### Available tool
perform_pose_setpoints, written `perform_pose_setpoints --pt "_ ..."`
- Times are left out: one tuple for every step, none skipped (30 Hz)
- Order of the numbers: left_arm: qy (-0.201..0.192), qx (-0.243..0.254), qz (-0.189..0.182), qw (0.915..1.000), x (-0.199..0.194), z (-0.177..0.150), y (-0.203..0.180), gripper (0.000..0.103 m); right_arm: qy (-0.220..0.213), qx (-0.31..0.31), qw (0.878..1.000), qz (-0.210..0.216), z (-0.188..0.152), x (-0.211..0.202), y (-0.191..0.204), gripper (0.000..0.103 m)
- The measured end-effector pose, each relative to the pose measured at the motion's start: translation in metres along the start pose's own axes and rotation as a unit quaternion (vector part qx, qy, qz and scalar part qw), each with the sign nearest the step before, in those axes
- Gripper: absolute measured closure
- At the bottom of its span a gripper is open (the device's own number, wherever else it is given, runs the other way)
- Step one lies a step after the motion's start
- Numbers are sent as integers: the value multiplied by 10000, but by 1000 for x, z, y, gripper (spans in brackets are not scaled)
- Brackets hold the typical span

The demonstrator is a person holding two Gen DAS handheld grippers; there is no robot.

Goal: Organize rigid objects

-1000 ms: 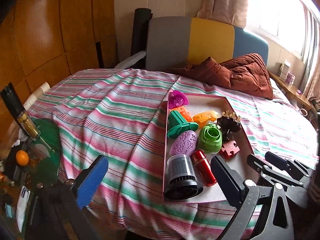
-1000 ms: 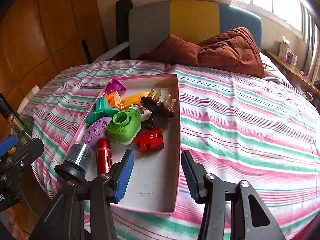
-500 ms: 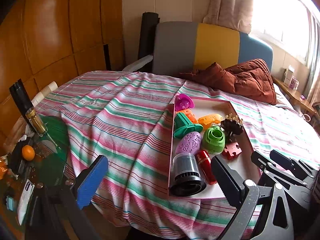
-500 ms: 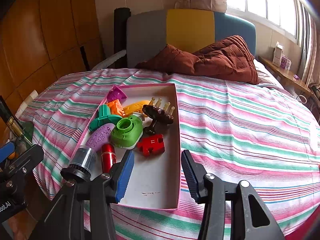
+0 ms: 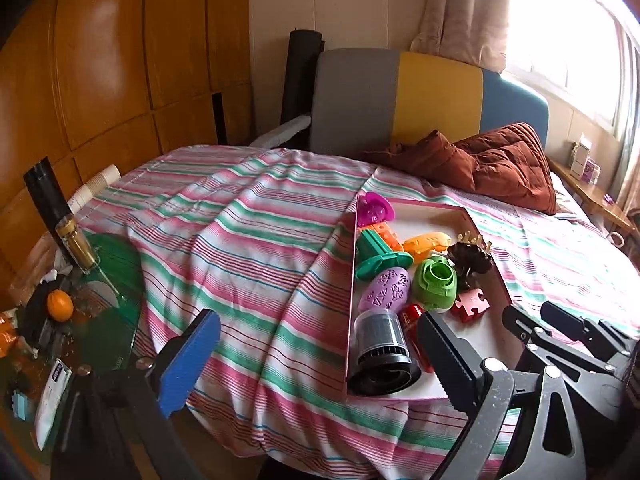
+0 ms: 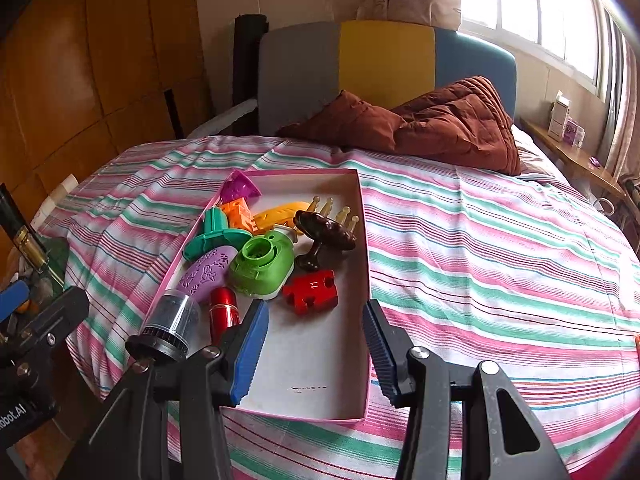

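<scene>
A pink-rimmed shallow box point(image 6: 362, 216) lies on the striped bed and also shows in the left wrist view point(image 5: 486, 264). It holds several toys: a green round piece point(image 6: 262, 266), a red puzzle piece point(image 6: 312, 292), a purple egg shape point(image 6: 206, 274), a red cylinder point(image 6: 223, 308), a black-based clear cap point(image 6: 170, 326), a dark brown stand point(image 6: 324, 236). My right gripper point(image 6: 316, 354) is open and empty over the box's near end. My left gripper point(image 5: 320, 364) is open and empty, off the bed's near left edge.
A brown quilt point(image 6: 432, 124) is heaped at the bed's head by a grey, yellow and blue headboard point(image 6: 384, 68). A cluttered green-topped side table point(image 5: 108, 280) with a dark bottle point(image 5: 60, 216) and an orange point(image 5: 60, 306) stands left of the bed.
Both grippers have drawn back and lifted a little from the bed, so the box looks smaller and farther. The toys have not moved. Both grippers stay open.
</scene>
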State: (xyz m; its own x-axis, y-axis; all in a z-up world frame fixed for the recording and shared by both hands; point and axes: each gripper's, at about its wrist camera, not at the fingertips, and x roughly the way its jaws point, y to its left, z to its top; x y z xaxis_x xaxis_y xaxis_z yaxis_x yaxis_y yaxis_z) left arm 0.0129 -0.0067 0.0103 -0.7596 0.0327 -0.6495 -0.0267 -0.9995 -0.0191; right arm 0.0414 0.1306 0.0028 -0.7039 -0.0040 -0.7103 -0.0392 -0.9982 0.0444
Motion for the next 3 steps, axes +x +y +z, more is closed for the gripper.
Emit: perform_pose_setpoints --pt "29 -25 1 10000 1 0 1 4 9 -3 10000 4 0 1 0 54" --pt "48 -28 -7 10000 2 0 2 4 12 -2 10000 6 0 1 0 54" --pt "83 -26 -22 10000 3 1 2 4 5 3 10000 7 0 1 0 54"
